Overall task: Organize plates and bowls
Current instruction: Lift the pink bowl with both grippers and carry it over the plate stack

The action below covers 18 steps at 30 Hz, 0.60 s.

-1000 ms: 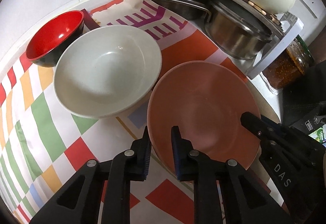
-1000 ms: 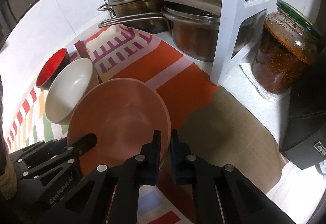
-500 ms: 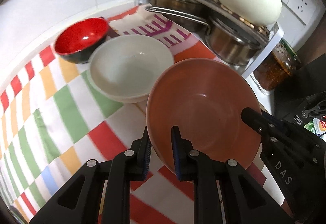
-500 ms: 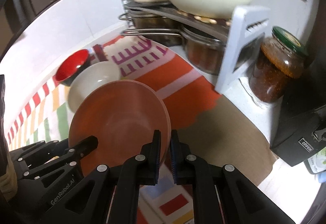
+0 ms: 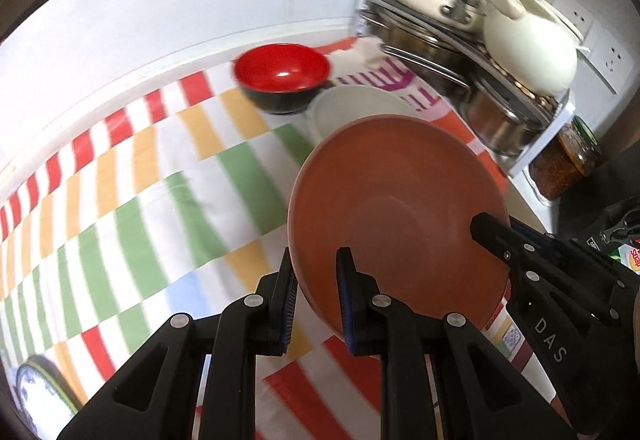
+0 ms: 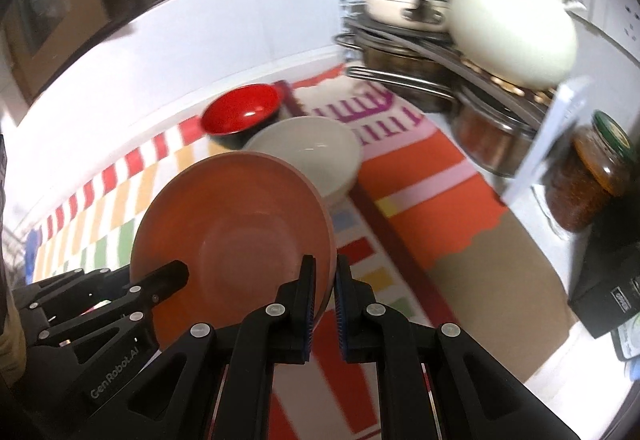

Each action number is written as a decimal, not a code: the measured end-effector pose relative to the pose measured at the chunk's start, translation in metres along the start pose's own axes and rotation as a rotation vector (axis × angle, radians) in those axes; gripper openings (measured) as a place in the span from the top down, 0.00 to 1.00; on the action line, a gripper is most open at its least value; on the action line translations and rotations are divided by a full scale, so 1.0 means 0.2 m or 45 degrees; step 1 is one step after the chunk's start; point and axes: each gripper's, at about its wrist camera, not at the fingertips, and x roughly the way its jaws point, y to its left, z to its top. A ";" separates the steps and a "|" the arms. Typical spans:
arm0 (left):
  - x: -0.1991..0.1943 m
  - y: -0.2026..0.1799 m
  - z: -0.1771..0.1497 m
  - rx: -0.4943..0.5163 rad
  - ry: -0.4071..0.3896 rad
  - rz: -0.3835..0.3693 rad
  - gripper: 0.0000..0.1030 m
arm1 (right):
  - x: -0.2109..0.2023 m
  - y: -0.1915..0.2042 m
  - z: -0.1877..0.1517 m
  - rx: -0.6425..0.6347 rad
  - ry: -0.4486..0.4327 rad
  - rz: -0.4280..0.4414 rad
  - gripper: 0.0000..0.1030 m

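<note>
Two-handed carry of the terracotta plate [image 5: 396,200], held clear of the striped cloth [image 5: 132,200] on the tabletop. My left tongs [image 5: 316,304] are clenched on its near-left rim, my right tongs [image 6: 325,290] on its near-right rim; both point steeply down and forward. To do this well, I judge, I should keep both grips level with each other so the plate does not twist, and steer it wide of the white bowl [image 6: 312,152] and the red bowl [image 6: 242,112] just beyond. Where it should land the views do not show.
</note>
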 end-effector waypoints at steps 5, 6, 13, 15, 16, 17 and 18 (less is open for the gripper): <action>-0.08 0.12 -0.07 -0.057 -0.019 0.046 0.81 | -0.02 0.15 -0.03 -0.068 0.003 0.053 0.90; -0.10 0.15 -0.08 -0.069 -0.024 0.055 0.81 | -0.02 0.18 -0.04 -0.080 0.006 0.065 0.90; -0.21 0.36 -0.19 -0.150 -0.048 0.099 0.81 | -0.06 0.38 -0.11 -0.166 0.014 0.121 0.90; -0.23 0.41 -0.22 -0.169 -0.047 0.113 0.81 | -0.06 0.45 -0.13 -0.194 0.022 0.136 0.90; -0.25 0.45 -0.24 -0.183 -0.048 0.123 0.81 | -0.06 0.48 -0.14 -0.203 0.026 0.144 0.90; -0.26 0.47 -0.25 -0.192 -0.047 0.130 0.81 | -0.06 0.51 -0.15 -0.212 0.033 0.153 0.90; -0.26 0.50 -0.27 -0.202 -0.044 0.137 0.81 | -0.06 0.53 -0.16 -0.222 0.040 0.161 0.90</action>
